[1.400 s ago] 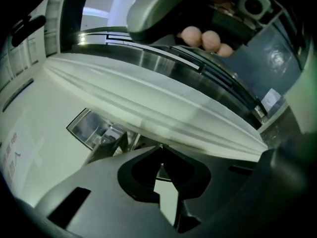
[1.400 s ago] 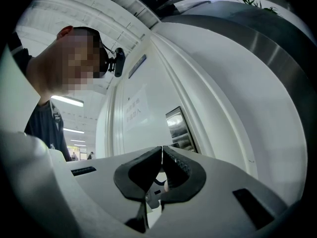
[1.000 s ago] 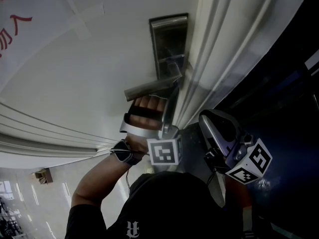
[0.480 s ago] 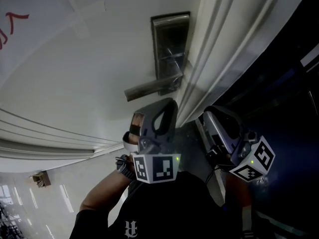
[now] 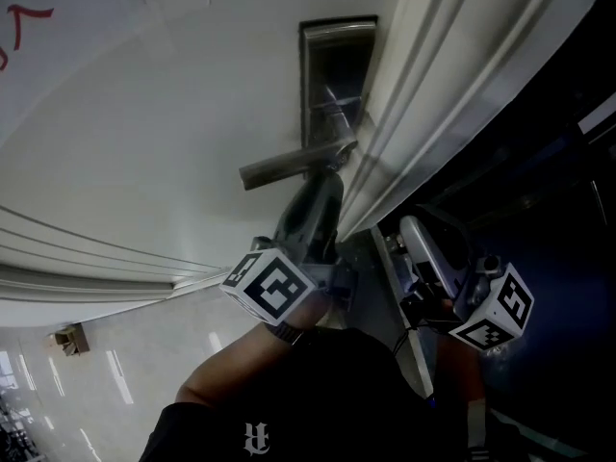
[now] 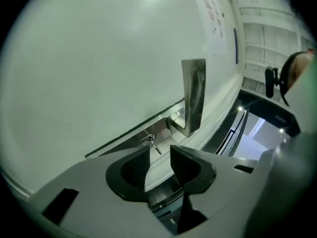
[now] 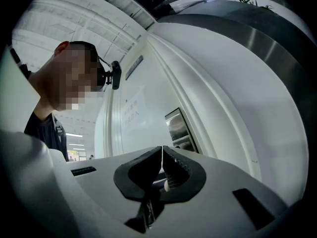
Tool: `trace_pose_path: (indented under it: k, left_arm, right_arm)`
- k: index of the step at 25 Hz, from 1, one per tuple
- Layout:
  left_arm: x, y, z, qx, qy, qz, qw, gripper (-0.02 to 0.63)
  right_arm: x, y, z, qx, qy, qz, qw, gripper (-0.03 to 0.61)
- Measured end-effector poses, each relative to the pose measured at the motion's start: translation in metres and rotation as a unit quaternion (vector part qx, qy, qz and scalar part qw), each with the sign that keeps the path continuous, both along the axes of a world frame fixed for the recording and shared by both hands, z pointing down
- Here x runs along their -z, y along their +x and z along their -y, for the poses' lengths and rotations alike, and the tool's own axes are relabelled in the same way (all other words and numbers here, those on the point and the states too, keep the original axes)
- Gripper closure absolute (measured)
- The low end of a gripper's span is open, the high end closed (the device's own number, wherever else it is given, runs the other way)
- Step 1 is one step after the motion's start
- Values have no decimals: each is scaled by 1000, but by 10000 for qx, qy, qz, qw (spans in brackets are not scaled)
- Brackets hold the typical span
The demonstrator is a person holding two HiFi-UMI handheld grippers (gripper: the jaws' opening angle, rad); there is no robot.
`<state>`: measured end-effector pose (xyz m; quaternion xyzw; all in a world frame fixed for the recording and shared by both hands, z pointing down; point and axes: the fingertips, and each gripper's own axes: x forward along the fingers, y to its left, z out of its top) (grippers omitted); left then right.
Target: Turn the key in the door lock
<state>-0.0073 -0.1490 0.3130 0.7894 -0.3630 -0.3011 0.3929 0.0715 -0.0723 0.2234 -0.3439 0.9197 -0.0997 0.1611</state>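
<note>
Nearest the camera in the head view, the person's forearm [image 5: 217, 383] rises from the lower centre of the frame. It carries the left hand-held gripper [image 5: 322, 183], whose marker cube [image 5: 269, 285] sits just left of centre.

In the left gripper view, the left hand-held gripper [image 6: 159, 160] has its jaws standing wide apart. They have just been opening, and nothing lies between the pads.

The right hand-held gripper [image 5: 412, 227] is at lower right of the head view, beside the door frame [image 5: 433, 85] and well apart from the lock. In the right gripper view its [image 7: 162, 165] jaws are closed together, pad tips meeting, and they hold nothing.

Just beyond the left jaw tips, at centre frame in the left gripper view, the key [image 6: 155, 147] projects from the lock cylinder [image 6: 147, 139]. Neither pad touches it.

The cylinder is set in a metal lock plate [image 6: 124, 142], seen at upper centre in the head view [image 5: 332, 65].

The lever handle [image 6: 194, 100] stands above the key in the left gripper view. In the head view it [image 5: 289, 165] runs left from the plate, directly above the left gripper's tip.

The pale door [image 5: 173, 142] fills the upper left. A sign with red characters [image 5: 24, 27] is at its corner.
</note>
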Motion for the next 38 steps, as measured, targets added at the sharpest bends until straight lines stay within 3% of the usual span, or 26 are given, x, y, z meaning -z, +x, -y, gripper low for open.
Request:
trace_pose_path:
  k: [8,14,17,19,24,29,34,38]
  left_arm:
    - [0,12,18,34,-418,-826,9957,492]
    - [-6,10,28,225,-558,-1064,9925,497]
    - [-3,10,28,301,-434,-1001,9936,529]
    - [-1,9,28,411,-297,-678,9964,568]
    - [3,10,27,622,93,96,9980,571]
    - [6,12,27,844,404,1183,9886,571]
    - [9,14,25,1052,725,2256,9658,571]
    - [10,17,24,1167,1023,3209,9343,569]
  right_arm:
    - [-6,7,1,62,-143,11,9999,561]
    - [-8,11,1,106,-139,-19,9998,561]
    - [-10,14,1,122,-152,-30,9998,561]
    - [-11,14,1,140,-161,-27,9998,561]
    - [-12,17,-1,176,-175,-6,9997,561]
    - [-12,19,-2,191,-128,-8,9997,561]
    - [-12,21,-5,205,-101,-7,9997,561]
    - [-8,21,-8,204,-19,60,9998,561]
